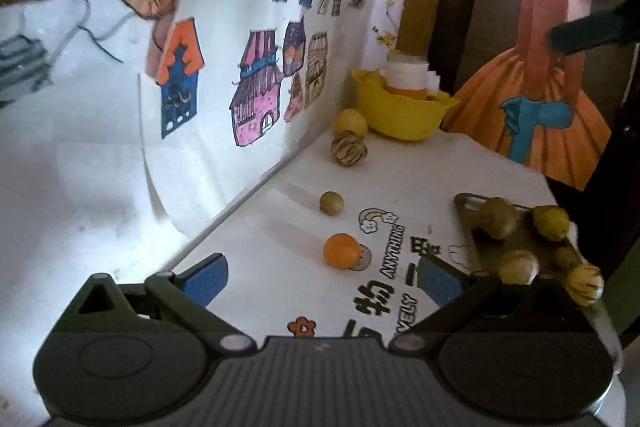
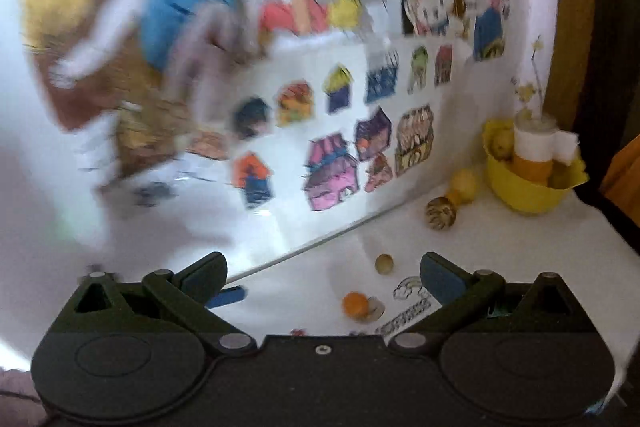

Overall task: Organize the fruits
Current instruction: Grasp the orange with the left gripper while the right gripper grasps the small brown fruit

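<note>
An orange fruit (image 1: 341,251) lies on the white table between my left gripper's (image 1: 322,281) open fingers, a little ahead of them. A small brown-green fruit (image 1: 331,203) lies beyond it. A striped fruit (image 1: 348,148) and a yellow fruit (image 1: 351,122) sit by a yellow bowl (image 1: 404,109). A metal tray (image 1: 468,215) at the right holds several fruits. My right gripper (image 2: 324,277) is open and empty; its view is blurred and shows the orange fruit (image 2: 355,303), the small fruit (image 2: 384,263), the striped fruit (image 2: 441,213) and the bowl (image 2: 524,187).
A sheet with coloured house drawings (image 1: 256,67) leans against the wall along the table's left edge. A painting of an orange dress (image 1: 536,107) stands at the back right. A white and orange roll (image 1: 406,77) stands in the bowl.
</note>
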Motion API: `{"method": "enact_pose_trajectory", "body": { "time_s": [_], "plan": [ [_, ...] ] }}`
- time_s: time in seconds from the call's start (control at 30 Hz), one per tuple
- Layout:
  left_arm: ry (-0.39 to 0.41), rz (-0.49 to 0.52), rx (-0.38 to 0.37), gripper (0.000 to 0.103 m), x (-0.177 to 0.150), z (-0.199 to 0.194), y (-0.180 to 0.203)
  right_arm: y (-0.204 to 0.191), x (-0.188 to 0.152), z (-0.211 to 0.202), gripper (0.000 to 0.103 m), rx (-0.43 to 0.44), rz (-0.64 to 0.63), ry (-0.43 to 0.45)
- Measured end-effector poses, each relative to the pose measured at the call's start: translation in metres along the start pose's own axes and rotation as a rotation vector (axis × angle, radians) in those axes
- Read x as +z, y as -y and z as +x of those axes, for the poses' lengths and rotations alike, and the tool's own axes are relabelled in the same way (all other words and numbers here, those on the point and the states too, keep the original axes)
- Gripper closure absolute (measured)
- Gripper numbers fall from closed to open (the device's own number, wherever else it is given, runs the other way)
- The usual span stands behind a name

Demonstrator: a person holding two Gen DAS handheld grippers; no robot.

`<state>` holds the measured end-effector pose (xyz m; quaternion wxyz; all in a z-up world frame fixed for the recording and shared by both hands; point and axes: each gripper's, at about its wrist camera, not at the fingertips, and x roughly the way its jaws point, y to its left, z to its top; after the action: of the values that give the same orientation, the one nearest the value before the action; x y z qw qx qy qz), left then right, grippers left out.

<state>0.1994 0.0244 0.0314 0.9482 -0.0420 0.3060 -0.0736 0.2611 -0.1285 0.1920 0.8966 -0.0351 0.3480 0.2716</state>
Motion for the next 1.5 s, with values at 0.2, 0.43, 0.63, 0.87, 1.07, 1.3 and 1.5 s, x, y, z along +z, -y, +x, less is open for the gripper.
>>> {"method": "enact_pose_trajectory", "body": {
  "time_s": [0.2,0.43,0.63,0.87,1.07,1.3,1.5],
  "plan": [
    [-0.035,-0.002,0.033,0.000,0.003,0.040,0.001,0.051,-0.014,0.096,0.001,0.001,0.032,-0.010],
    [-0.058,0.024,0.027,0.002,0.000,0.067,0.007,0.087,-0.031,0.153,0.007,-0.005,0.081,-0.050],
    [-0.061,0.035,0.024,0.009,-0.001,0.083,0.013,0.101,-0.035,0.180,0.013,0.011,0.087,-0.069],
    [-0.092,0.027,0.019,0.023,0.000,0.097,0.014,0.097,-0.034,0.203,0.023,0.032,0.053,-0.102],
    [-0.107,0.011,0.007,0.036,0.000,0.106,0.015,0.094,-0.037,0.224,0.041,0.023,0.032,-0.140],
    [-0.111,-0.001,0.003,0.049,0.000,0.111,0.015,0.094,-0.039,0.236,0.053,0.021,0.035,-0.166],
    [-0.110,-0.004,-0.008,0.057,0.001,0.113,0.015,0.094,-0.041,0.239,0.062,0.015,0.035,-0.167]
  ]
}}
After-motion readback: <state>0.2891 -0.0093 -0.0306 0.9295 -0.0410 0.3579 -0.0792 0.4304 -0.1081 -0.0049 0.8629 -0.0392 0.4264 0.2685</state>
